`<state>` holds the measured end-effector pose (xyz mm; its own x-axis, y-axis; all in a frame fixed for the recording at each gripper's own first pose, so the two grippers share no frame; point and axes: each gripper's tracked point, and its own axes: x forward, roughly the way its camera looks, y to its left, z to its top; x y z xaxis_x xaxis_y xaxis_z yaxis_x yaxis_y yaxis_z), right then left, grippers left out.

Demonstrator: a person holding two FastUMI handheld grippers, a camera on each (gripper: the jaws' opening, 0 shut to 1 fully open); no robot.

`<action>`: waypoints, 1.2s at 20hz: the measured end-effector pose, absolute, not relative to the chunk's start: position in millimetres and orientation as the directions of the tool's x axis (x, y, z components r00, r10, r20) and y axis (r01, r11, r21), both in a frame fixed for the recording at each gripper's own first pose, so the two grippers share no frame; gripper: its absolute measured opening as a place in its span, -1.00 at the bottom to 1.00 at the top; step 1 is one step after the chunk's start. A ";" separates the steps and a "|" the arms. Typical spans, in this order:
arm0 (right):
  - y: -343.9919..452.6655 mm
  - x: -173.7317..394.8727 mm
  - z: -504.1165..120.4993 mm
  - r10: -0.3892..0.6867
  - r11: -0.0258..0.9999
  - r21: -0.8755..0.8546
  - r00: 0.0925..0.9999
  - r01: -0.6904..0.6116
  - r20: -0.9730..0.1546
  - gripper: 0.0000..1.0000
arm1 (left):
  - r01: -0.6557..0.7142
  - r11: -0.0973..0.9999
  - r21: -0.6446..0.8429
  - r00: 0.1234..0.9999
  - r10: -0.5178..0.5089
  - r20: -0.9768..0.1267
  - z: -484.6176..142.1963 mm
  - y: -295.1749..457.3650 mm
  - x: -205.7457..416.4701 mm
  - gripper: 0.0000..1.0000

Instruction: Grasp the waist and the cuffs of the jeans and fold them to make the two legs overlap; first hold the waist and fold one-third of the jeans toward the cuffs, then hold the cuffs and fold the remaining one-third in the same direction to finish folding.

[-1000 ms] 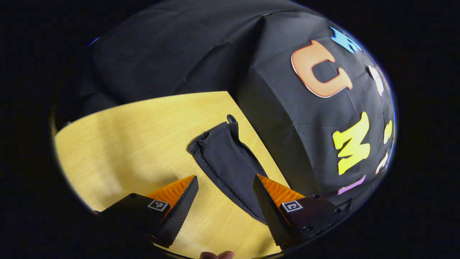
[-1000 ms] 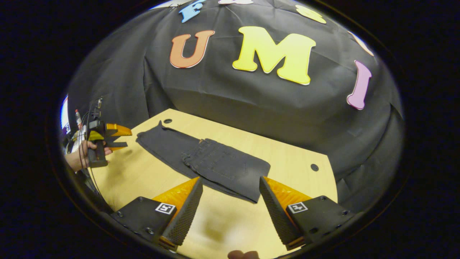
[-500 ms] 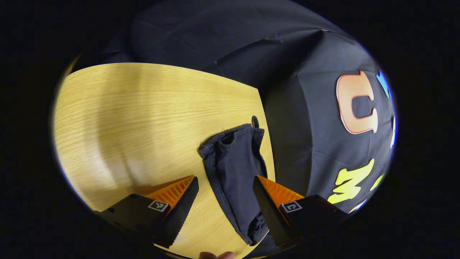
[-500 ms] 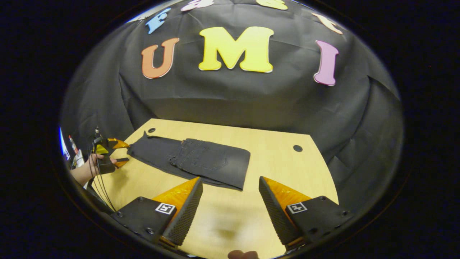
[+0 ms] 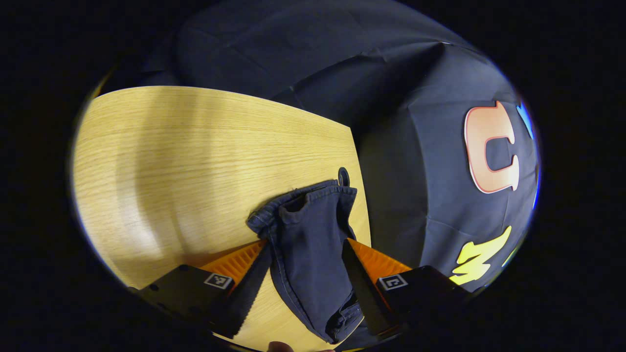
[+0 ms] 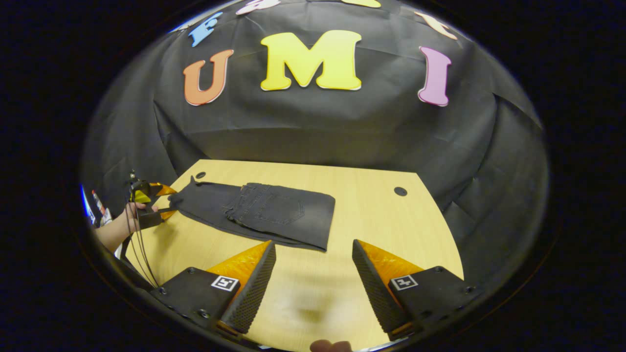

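The dark jeans point(image 6: 274, 215) lie across the wooden table point(image 6: 386, 220), with the waist part folded over the legs. Their cuff end point(image 5: 303, 220) is rumpled and sits between the fingers of my left gripper point(image 5: 304, 243), which is open around it, the cloth lapping over the left finger. In the right gripper view that left gripper point(image 6: 159, 203), held by a hand point(image 6: 117, 227), is at the cuffs point(image 6: 183, 198). My right gripper point(image 6: 313, 249) hangs open over bare table, just in front of the folded edge of the jeans, with nothing between its fingers.
The black cloth wall point(image 6: 318, 132) closes off the back and sides of the table. Two round holes point(image 6: 400, 191) point(image 6: 200, 175) sit near the table's far corners. Cables point(image 6: 139, 244) hang from the left gripper at the table's left edge.
My left gripper has slid forward so the cuffs now lie between its fingers, and the cuff end has bunched up. The right gripper view has shifted only slightly.
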<state>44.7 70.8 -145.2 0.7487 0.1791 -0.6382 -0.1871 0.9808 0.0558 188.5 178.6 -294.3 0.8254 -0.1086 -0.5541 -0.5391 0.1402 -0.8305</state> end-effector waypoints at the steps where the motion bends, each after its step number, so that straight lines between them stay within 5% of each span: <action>1: 68.2 45.0 -147.4 0.173 0.983 0.061 0.747 -0.175 -0.642 0.93 | -0.535 0.114 -0.837 0.831 -0.105 -0.546 -296.1 179.8 190.8 0.43; 2: 66.3 44.5 -148.2 0.168 0.984 0.066 0.744 -0.165 -0.646 0.89 | -0.535 0.061 -0.842 0.836 -0.101 -0.539 -296.9 179.1 195.8 0.58; 4: 63.1 43.8 -150.3 0.157 0.986 0.067 0.742 -0.150 -0.652 0.93 | -0.521 -0.025 -0.853 0.851 -0.097 -0.517 -293.4 181.1 205.0 0.19; 5: 62.2 43.8 -149.8 0.151 0.987 0.064 0.742 -0.145 -0.653 0.93 | -0.535 -0.013 -0.845 0.841 -0.104 -0.531 -297.6 178.2 204.6 0.35; 7: 60.6 43.0 -147.9 0.147 0.988 0.066 0.744 -0.138 -0.652 0.93 | -0.550 0.022 -0.835 0.829 -0.103 -0.550 -306.7 175.7 200.2 -0.58; 13: 51.4 40.1 -140.2 0.130 0.991 0.061 0.762 -0.119 -0.634 0.94 | -0.507 0.143 -0.850 0.846 -0.109 -0.523 -277.6 172.9 206.3 -0.81; 24: 5.2 23.6 -112.9 0.086 0.996 0.065 0.824 -0.059 -0.560 0.89 | -0.243 0.507 -0.827 0.913 -0.168 -0.371 -152.3 118.0 211.3 -0.85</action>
